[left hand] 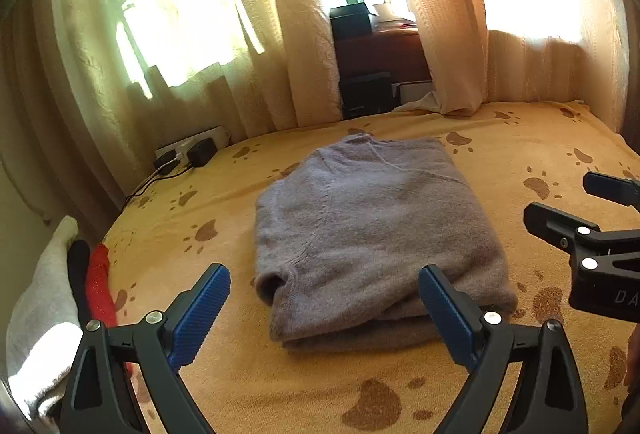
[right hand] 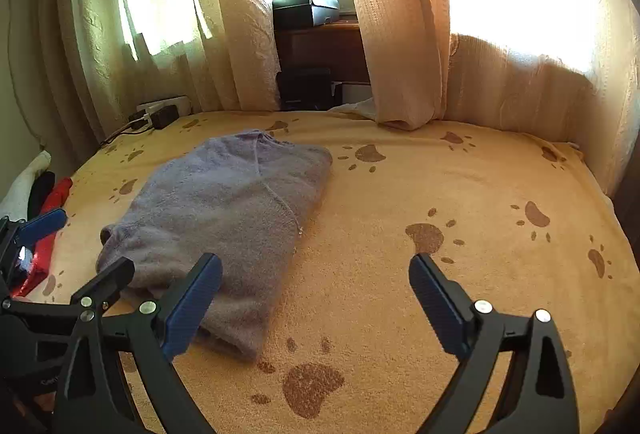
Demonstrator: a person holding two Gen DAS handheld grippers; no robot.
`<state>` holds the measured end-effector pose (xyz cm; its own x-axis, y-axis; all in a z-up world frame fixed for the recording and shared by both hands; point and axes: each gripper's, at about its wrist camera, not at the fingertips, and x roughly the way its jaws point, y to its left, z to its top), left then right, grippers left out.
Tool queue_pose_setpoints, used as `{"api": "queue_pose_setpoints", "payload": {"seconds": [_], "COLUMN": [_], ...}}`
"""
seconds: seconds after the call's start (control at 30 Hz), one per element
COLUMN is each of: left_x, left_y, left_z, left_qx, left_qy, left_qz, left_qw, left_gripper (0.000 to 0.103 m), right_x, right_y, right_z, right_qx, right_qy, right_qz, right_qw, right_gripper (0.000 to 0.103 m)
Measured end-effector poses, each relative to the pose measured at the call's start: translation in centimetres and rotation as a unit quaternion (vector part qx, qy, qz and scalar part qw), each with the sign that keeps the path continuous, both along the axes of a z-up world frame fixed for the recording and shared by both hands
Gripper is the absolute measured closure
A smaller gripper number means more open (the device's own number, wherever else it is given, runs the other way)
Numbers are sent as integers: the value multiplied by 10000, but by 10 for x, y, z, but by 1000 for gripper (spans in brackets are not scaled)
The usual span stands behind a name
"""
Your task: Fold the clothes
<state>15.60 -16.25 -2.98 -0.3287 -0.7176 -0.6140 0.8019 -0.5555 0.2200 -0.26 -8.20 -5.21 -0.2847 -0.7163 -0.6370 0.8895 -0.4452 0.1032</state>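
The grey sweater (left hand: pixel 372 230) lies folded in a neat block in the middle of the paw-print blanket (left hand: pixel 500 154). The fold looks done. The left gripper (left hand: pixel 324 314) and right gripper (right hand: pixel 316 302) both gape wide, holding nothing, just near it. Next, probably move it left to the pile of clothes (left hand: pixel 60 298).

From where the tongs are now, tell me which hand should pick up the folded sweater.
Left, probably. The left tongs are open and frame the near edge of the grey sweater. The right tongs are open too, but mostly over bare blanket, with the sweater off to their left.
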Motion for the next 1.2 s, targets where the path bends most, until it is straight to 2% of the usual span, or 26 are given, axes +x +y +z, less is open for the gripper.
{"api": "queue_pose_setpoints", "payload": {"seconds": [0.1,0.2,0.27,0.33,0.4,0.47,0.5,0.57,0.63,0.7,0.83,0.93,1.07,1.13,1.2], "left_x": [23,44,56,68,84,104,115,134,155,179,225,251,274,283,290], "left_y": [-5,-9,-9,-5,-1,-1,-1,-4,-6,-6,-2,3,9,16,20], "left_z": [7,13,17,23,32,42,47,55,63,69,75,78,81,86,90], "left_qx": [-5,31,-111,-497,-996,-1386,-1572,-2000,-2343,-2509,-2604,-2599,-2606,-2606,-2567], "left_qy": [188,382,406,337,238,216,190,4,-197,-262,-278,-277,-242,-194,-105], "left_qz": [429,707,931,1282,1765,2246,2465,2925,3404,3784,4330,4613,4819,4890,4914], "left_qw": [9989,9968,9948,9899,9790,9643,9561,9351,9104,8906,8625,8479,8363,8323,8321], "left_gripper": [6,6,6,6,6,6,6,6,6,6,6,6,6,6,6], "right_x": [9,27,45,64,78,90,94,102,110,115,125,134,143,146,149], "right_y": [1,-3,-5,-4,-4,-3,-3,-3,-2,-1,1,1,1,0,0], "right_z": [3,8,13,16,18,20,21,21,21,21,22,23,22,21,20], "right_qx": [-14,35,149,238,275,289,275,223,197,148,43,-1,-44,-42,-37], "right_qy": [-49,115,462,1128,1642,2009,2058,2160,2246,2208,2113,2163,2136,2133,2133], "right_qz": [152,434,611,569,534,548,605,687,739,803,928,1032,1180,1249,1303], "right_qw": [9999,9990,9970,9917,9846,9776,9763,9737,9714,9719,9730,9708,9698,9690,9683], "right_gripper": [7,7,7,7,7,6,0,0,0,0,0,0,0,0,0]}}
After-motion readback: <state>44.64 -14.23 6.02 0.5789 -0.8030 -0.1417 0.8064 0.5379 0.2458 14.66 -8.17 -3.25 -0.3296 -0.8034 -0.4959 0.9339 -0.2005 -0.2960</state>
